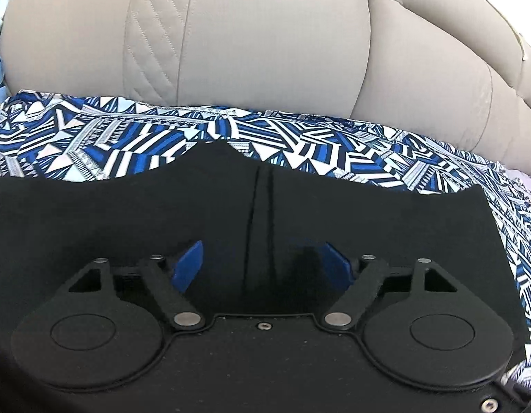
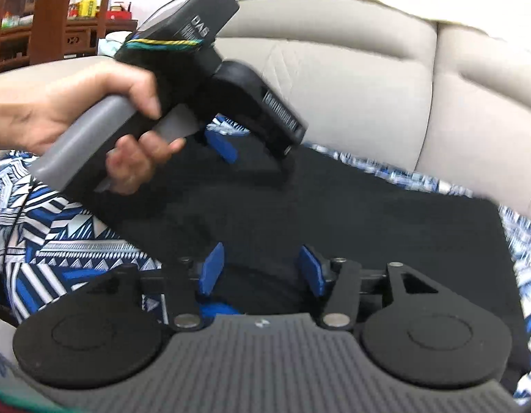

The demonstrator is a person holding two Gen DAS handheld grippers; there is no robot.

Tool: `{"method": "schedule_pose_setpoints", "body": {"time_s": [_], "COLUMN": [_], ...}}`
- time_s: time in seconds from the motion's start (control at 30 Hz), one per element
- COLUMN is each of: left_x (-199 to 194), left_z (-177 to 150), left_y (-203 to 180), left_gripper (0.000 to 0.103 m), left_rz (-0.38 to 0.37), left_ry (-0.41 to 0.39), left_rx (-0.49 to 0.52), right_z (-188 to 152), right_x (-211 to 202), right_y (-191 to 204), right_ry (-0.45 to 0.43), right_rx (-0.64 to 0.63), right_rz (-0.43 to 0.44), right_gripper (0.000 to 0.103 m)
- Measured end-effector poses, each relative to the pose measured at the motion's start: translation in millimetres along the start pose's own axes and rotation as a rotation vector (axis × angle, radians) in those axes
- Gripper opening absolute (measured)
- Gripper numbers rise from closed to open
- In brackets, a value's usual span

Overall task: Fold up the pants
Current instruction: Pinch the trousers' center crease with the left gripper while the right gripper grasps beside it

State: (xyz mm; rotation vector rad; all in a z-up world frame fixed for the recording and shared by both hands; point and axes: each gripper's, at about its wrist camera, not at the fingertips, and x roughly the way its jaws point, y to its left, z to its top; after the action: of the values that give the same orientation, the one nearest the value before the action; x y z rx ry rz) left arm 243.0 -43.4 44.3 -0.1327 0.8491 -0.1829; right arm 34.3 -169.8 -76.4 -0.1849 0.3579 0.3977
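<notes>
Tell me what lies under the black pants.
The black pants lie on a blue-and-white patterned cloth, spread over the beige sofa. The pants and cloth hide whatever lies beneath them.

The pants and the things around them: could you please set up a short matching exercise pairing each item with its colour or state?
Column 1:
1. pants
2. patterned cloth
3. sofa backrest
4. left gripper

Column 2:
A. beige, with stitched diagonal lines
B. plain black, lying flat
C. open, blue pads apart over the black fabric
D. blue, white and black geometric print, spread under the black garment

Pairs: 1-B, 2-D, 3-A, 4-C
</notes>
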Motion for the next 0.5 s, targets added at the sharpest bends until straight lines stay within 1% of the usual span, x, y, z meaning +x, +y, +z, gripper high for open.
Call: {"method": "schedule_pose_setpoints", "body": {"time_s": [0.03, 0.07, 0.1, 0.13, 0.2, 0.23, 0.3, 0.43, 0.5], "left_x": [1.9, 3.1, 3.8, 3.8, 1.2, -1.0, -5.8, -18.3, -22.0], "left_z": [0.7, 0.4, 0.6, -0.5, -1.8, -2.4, -3.0, 0.1, 0.8], "left_y": [-1.9, -4.8, -8.0, -12.3, -18.6, -22.5, -26.6, -20.7, -16.6], "left_gripper": [0.067, 0.056, 0.034, 0.022, 0.010, 0.006, 0.005, 0.002, 0.002], "left_rz": [0.013, 0.034, 0.054, 0.067, 0.058, 0.079, 0.109, 0.120, 0.119], "left_ry": [-0.008, -0.022, -0.030, -0.043, -0.051, -0.066, -0.091, -0.113, -0.107], "left_rx": [-0.003, 0.001, 0.017, 0.044, 0.068, 0.086, 0.118, 0.111, 0.119], "right_z": [-0.6, 0.2, 1.3, 3.0, 6.4, 9.5, 13.2, 18.4, 20.0], "right_x": [-0.2, 0.9, 2.5, 5.8, 10.2, 11.9, 16.7, 20.1, 25.4], "right_y": [-0.2, 0.4, 1.4, 2.1, 1.6, 1.7, 2.1, 3.2, 6.1], "right_ry": [-0.006, -0.005, -0.004, 0.000, -0.002, 0.000, 0.002, 0.001, 0.005], "right_rx": [0.001, 0.001, 0.002, 0.001, -0.001, 0.000, 0.017, 0.059, 0.051], "right_rz": [0.005, 0.005, 0.001, -0.002, -0.002, 0.001, 0.029, 0.100, 0.103], "right_gripper": [0.071, 0.073, 0.073, 0.073, 0.074, 0.075, 0.077, 0.079, 0.080]}}
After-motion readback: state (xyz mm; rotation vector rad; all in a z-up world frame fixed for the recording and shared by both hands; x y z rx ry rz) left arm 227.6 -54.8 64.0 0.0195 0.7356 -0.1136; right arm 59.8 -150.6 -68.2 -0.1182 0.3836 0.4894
